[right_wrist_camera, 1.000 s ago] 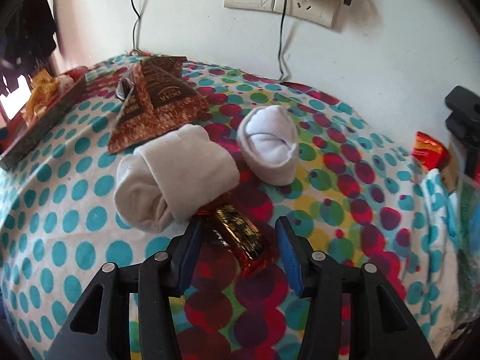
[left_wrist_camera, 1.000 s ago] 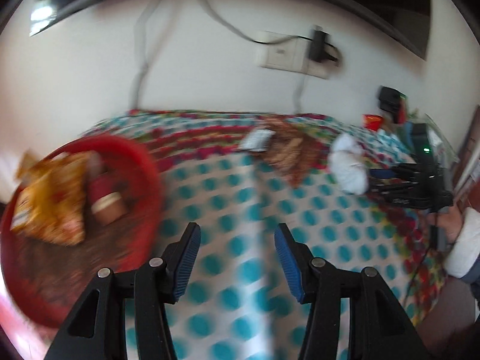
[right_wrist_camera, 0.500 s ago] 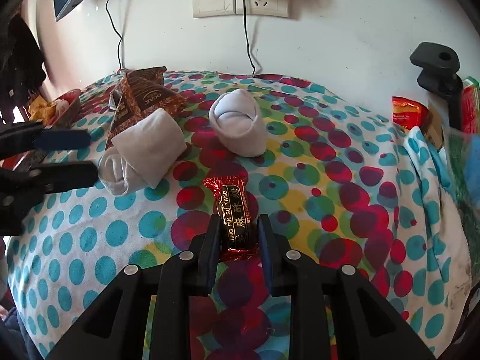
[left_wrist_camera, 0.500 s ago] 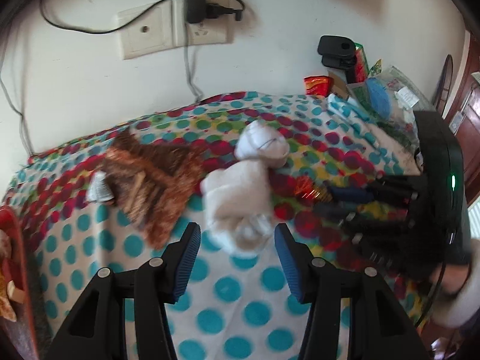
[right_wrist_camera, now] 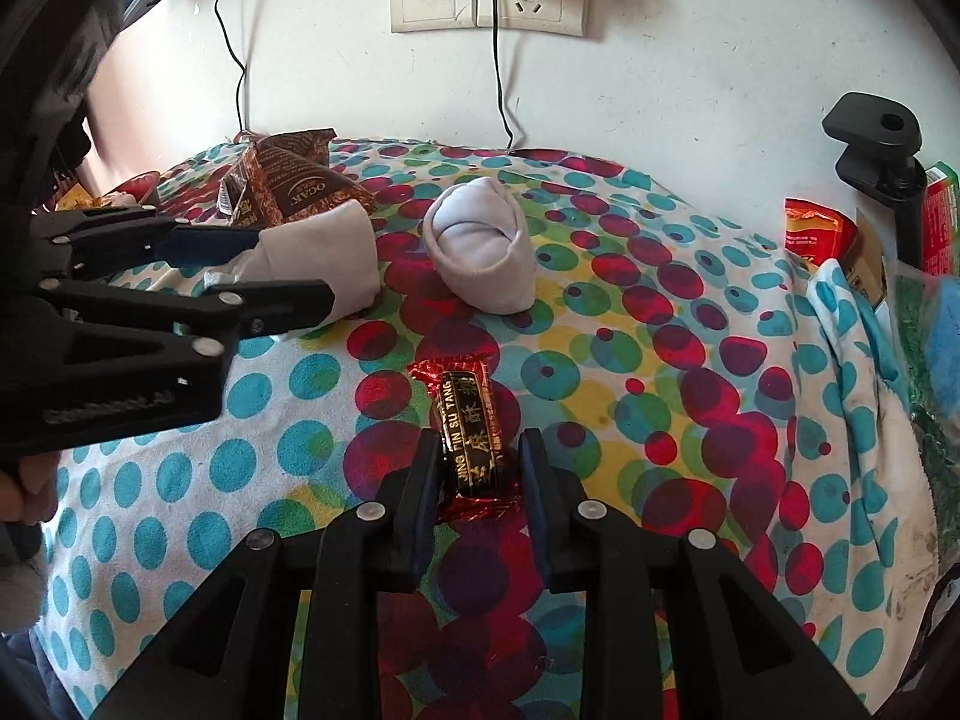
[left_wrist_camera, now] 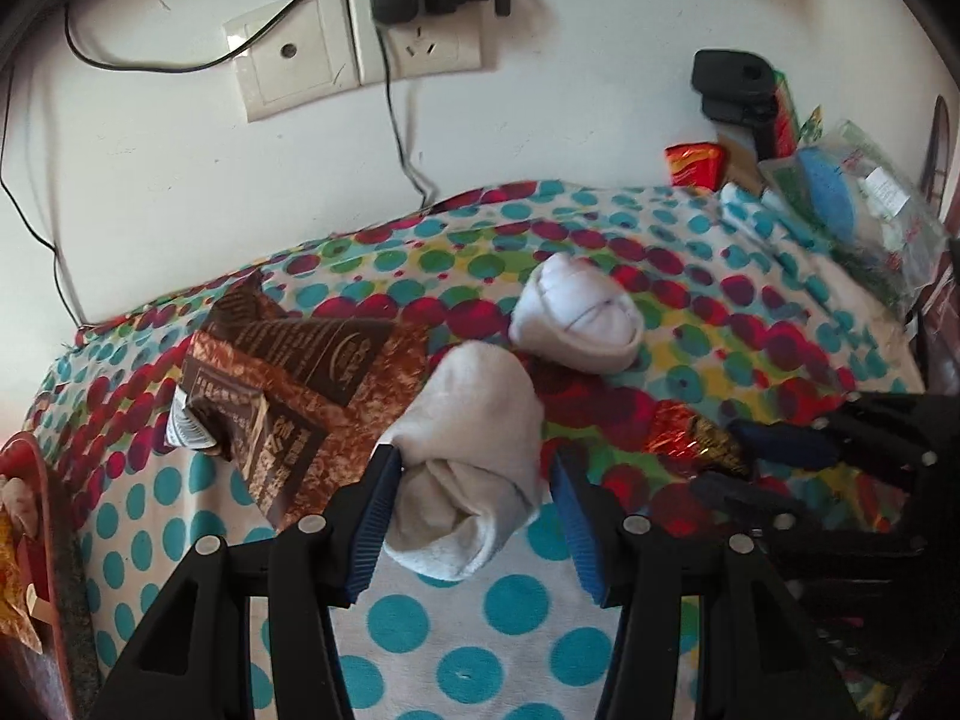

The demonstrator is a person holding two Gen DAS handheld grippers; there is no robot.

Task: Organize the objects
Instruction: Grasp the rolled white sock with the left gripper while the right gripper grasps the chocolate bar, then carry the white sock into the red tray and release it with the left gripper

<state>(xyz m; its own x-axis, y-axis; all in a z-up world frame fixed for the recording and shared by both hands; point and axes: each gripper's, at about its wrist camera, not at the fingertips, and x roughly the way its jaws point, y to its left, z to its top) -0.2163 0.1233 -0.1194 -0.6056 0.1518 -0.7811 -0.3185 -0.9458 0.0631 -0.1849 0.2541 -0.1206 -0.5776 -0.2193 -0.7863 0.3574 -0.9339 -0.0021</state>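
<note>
Candy bar (right_wrist_camera: 470,432): the black and gold bar in its red foil wrapper lies on the spotted cloth, its near half between the fingers of your right claw (right_wrist_camera: 474,468).
Right claw: narrow, its jaws have just been closing on the candy bar; the left pad touches the wrapper, while on the right side you cannot tell whether the pad touches.
Rolled white sock (left_wrist_camera: 474,468): it sits between the blue pads of your left claw (left_wrist_camera: 471,504), its near end bulging out towards the camera.
Left claw: about half open, straddling the sock; the left pad touches the fabric, the right pad stands just clear.
Second rolled sock (left_wrist_camera: 576,324): beyond your left claw, a little to its right, touching the first sock.
Brown snack bags (left_wrist_camera: 282,384): ahead and left of your left claw, tucked partly under the first sock.
Red tray (left_wrist_camera: 36,516): far left of your left claw, at the cloth's edge.
Spotted cloth (right_wrist_camera: 690,324): covers the surface under both claws.
</note>
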